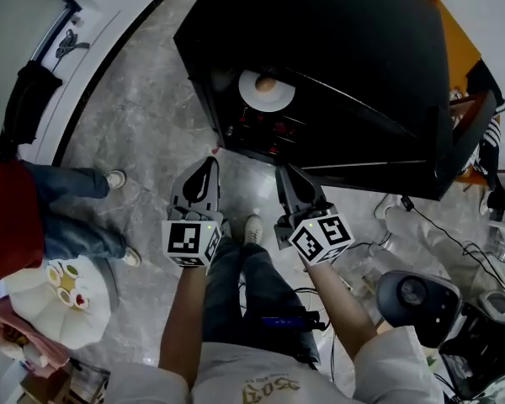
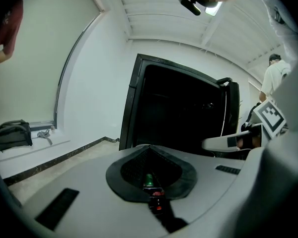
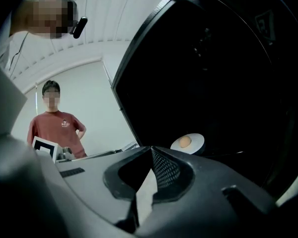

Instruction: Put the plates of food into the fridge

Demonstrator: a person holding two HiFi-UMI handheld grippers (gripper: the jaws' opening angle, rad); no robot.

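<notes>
The fridge is so dark inside that its shelves and the reddish things below the plate can't be made out. The tan food on that plate is too small to name. The bystander is cut off by the head view's left edge.

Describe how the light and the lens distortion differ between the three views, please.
Head view: the fridge is almost black inside, only the white plate stands out, and the fridge's edges bow. Left gripper view: the wall is bright, the fridge interior shows no detail, its frame curves. Right gripper view: the plate is the one lit spot in the dark fridge, and the ceiling lines bend.
</notes>
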